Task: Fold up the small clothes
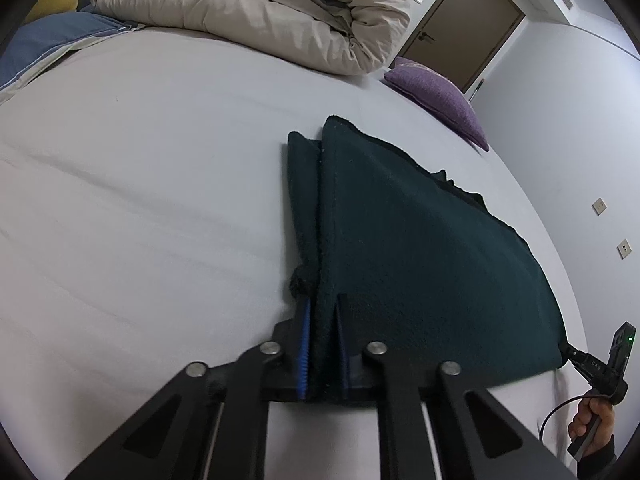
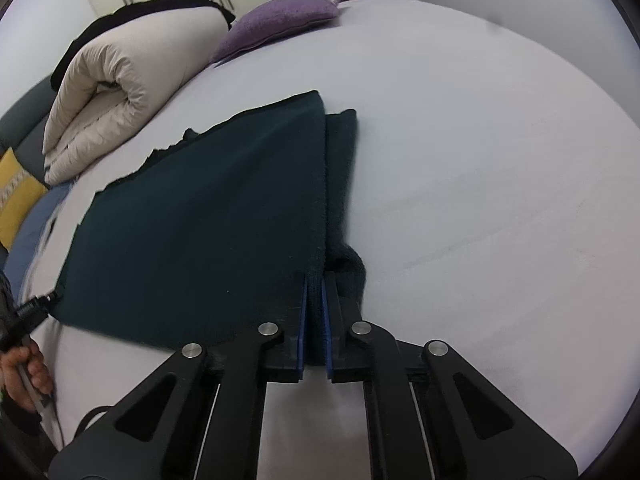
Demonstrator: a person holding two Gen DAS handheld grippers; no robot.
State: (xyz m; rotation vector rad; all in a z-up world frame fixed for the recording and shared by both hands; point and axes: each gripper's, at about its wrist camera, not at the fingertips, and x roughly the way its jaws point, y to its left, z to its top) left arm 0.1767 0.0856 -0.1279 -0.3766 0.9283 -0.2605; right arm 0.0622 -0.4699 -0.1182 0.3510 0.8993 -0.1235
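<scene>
A dark green fleece garment (image 1: 420, 248) lies partly folded on the white bed (image 1: 140, 200). My left gripper (image 1: 322, 304) is shut on its near left corner, cloth pinched between the blue pads. In the right wrist view the garment (image 2: 208, 216) spreads to the left, and my right gripper (image 2: 315, 280) is shut on its near right corner. The held layer is lifted; a lower layer (image 2: 342, 168) lies on the bed beneath. The right gripper also shows at the garment's far corner in the left wrist view (image 1: 568, 350), and the left gripper in the right wrist view (image 2: 50, 300).
A rolled beige duvet (image 1: 260, 12) lies at the bed's far side, with a purple cushion (image 1: 436, 100) beside it. Blue and yellow pillows (image 2: 20, 208) sit past the duvet. A brown door (image 1: 468, 28) and white walls stand beyond the bed.
</scene>
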